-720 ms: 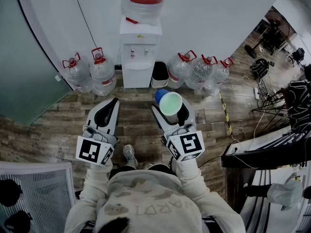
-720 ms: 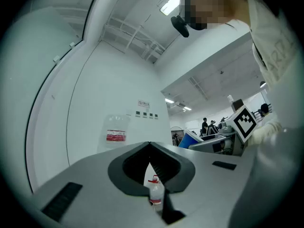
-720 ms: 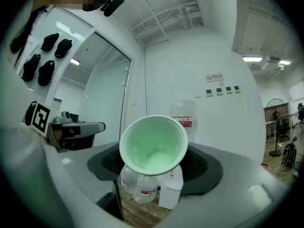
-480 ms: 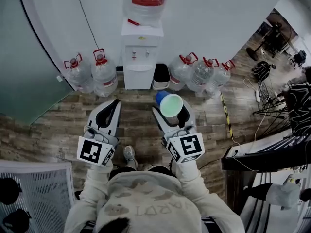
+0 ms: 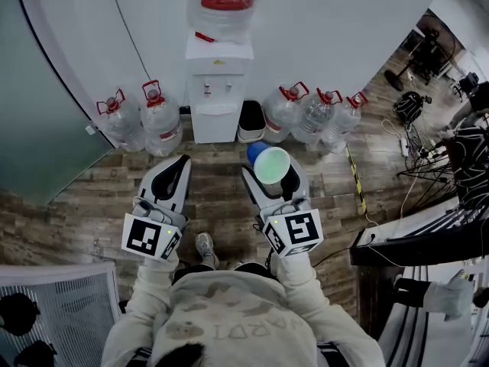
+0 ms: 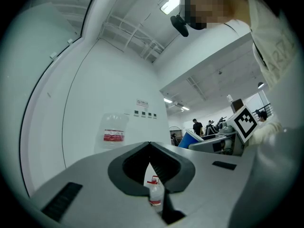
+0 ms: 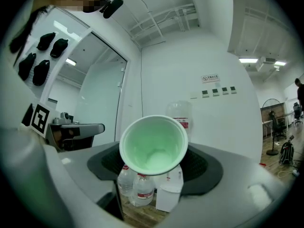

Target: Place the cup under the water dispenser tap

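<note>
The cup (image 5: 271,167), green inside and blue outside, sits between the jaws of the right gripper (image 5: 273,180), which are spread wide around its sides and hold it. It is tipped back, its mouth turned toward the person, so both the head view and the right gripper view look into it, and it appears empty. It hangs in the air above the wooden floor (image 5: 92,197), well apart from the water dispenser (image 5: 217,98) that stands against the white wall between rows of water bottles (image 5: 160,117).

The left gripper (image 5: 179,164) is held level beside the right one. Its jaws are drawn together with only a thin slit showing, and nothing is between them.

The step in hand looks like the carry: the cup is gripped and lined up roughly toward the dispenser, but not yet near the taps (image 5: 218,86). The next move likely calls for stepping closer, bringing the cup upright and lowering it into the recess (image 5: 216,107) under one tap. The grip should stay firm but gentle, since a thin cup may buckle, and the jaws should open only once the cup stands on its base.
</note>
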### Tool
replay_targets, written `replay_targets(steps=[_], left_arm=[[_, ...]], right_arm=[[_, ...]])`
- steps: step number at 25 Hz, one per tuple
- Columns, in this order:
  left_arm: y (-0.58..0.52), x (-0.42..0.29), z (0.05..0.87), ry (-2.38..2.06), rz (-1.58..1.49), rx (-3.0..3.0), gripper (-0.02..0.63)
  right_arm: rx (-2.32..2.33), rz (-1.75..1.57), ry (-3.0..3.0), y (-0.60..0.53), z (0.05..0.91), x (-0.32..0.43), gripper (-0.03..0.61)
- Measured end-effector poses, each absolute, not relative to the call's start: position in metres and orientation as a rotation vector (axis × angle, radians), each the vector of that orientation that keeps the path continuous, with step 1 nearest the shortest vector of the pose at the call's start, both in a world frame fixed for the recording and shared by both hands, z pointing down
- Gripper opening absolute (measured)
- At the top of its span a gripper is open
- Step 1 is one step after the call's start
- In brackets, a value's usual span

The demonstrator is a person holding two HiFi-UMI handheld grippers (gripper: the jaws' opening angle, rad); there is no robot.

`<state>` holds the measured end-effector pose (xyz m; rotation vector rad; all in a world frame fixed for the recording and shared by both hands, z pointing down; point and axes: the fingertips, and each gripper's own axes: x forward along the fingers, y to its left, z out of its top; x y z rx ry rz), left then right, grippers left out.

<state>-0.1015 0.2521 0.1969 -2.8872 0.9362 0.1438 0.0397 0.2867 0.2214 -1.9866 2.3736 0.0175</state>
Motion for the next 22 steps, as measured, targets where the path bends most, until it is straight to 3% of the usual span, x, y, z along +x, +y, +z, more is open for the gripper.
replay_targets(steps=[22], left_arm=[[0.135,-0.103,0.200,0.829,0.161,-2.911,0.005]], right_arm=[[-2.018,-0.014,2.345,0.175,0.232,0.028,0.353]])
